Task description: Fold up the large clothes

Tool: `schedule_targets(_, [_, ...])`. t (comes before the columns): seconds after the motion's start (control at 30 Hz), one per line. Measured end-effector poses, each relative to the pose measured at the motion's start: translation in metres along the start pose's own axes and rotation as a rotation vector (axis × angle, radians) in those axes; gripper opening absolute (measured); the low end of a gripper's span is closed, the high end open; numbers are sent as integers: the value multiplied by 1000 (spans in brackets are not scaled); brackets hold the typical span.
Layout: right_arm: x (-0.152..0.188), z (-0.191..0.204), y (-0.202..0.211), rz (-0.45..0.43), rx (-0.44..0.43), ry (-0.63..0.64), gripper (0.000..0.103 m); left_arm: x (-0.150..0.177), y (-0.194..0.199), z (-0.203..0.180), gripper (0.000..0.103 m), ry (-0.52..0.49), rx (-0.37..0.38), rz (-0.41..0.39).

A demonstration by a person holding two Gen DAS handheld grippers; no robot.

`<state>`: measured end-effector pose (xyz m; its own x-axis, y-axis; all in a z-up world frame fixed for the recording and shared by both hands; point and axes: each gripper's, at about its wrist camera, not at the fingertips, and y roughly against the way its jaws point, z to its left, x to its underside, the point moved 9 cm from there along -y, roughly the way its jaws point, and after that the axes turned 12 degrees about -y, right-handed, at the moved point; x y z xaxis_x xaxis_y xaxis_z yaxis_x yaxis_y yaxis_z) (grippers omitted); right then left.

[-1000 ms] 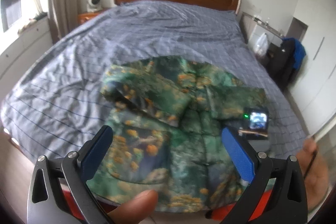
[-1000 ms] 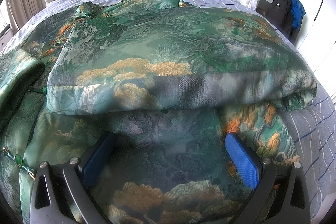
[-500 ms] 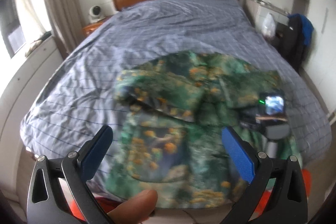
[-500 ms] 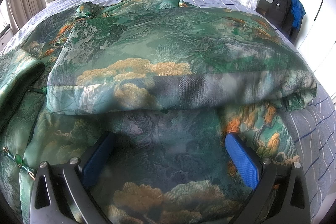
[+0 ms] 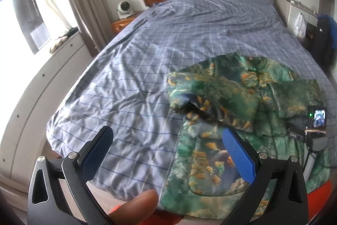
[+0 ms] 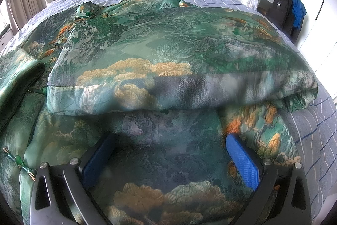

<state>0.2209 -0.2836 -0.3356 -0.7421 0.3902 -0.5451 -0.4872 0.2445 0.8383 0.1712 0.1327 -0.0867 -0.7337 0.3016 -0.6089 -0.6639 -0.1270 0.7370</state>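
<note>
Mid-fold: with the jacket (image 5: 242, 111) at 4 o'clock on the bed (image 5: 147, 69), sleeves folded in, your left gripper (image 5: 166, 153) hangs wide and empty, your right gripper (image 6: 170, 153) rests wide on the hem; next, pinch hem corners.

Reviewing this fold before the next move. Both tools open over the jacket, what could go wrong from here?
1. The jacket hem hangs over the foot edge of the bed; a pull toward the person may slide the whole garment off.
2. The folded sleeve lies loose on the body; the right tool, low over the fabric beneath it, might drag it open.
3. The left tool sits mostly over bare sheet, so closing now would probably catch bedding.
</note>
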Motion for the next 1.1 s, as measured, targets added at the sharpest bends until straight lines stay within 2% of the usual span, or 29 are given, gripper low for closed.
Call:
schedule_targets(0.23, [0, -1, 0, 2, -6, -3, 103, 12, -13, -5, 103, 24, 16, 23])
schedule_targets(0.37, [0, -2, -1, 7, -28, -18, 103, 11, -18, -1, 103, 61, 4, 5])
schedule_targets(0.7, [0, 0, -1, 3, -10, -5, 103, 13, -19, 40, 103, 194, -15, -27])
schedule_targets(0.93, [0, 0, -1, 4, -12, -6, 103, 17, -3, 70, 103, 289, -30, -88])
schedule_targets(1.1, [0, 0, -1, 4, -12, -5, 103, 20, -10, 48, 103, 272, 27, -72])
